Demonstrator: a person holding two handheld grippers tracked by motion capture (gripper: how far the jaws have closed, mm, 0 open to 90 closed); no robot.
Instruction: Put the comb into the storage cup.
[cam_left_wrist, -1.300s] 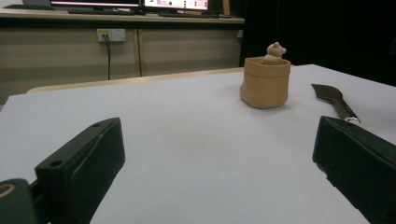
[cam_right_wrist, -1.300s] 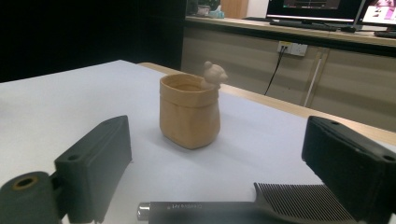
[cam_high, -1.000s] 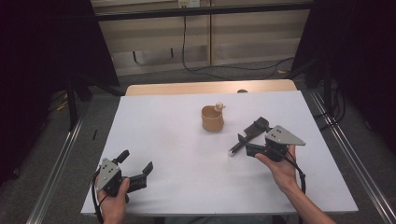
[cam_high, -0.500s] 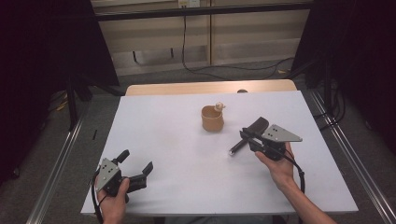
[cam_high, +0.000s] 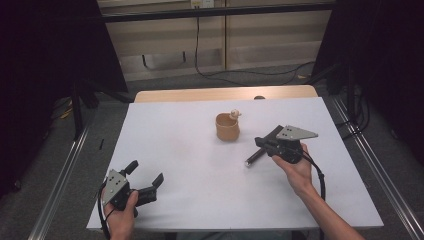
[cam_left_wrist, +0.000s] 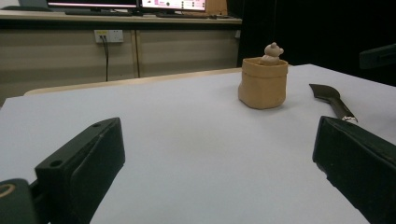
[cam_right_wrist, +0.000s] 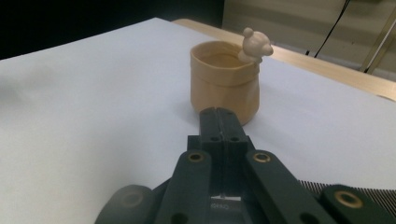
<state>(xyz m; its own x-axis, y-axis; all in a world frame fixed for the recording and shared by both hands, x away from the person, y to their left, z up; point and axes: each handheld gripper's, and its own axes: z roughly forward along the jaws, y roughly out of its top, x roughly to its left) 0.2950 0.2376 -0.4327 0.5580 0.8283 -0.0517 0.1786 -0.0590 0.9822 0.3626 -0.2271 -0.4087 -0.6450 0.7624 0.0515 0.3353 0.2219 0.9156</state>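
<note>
Your right gripper (cam_right_wrist: 218, 112) has just been closing and is now pressed together with nothing between its jaws. The left gripper (cam_high: 146, 171) rests spread wide. The tan cup (cam_right_wrist: 224, 88) stands just ahead on the counter (cam_high: 175, 150). It looks light and maybe brittle, so pinch its wall below the rim, away from the little bear (cam_right_wrist: 254, 45). The high view shows a dark tool (cam_high: 252, 157) lying by your right gripper.

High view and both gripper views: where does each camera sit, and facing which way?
High view: above the table, facing forward and down; shows a forearm, left gripper, right gripper.
Left gripper view: low, between open jaws, facing the cup.
Right gripper view: low, along jaws just closed, tips bare, facing the cup.
All share the cup.
</note>
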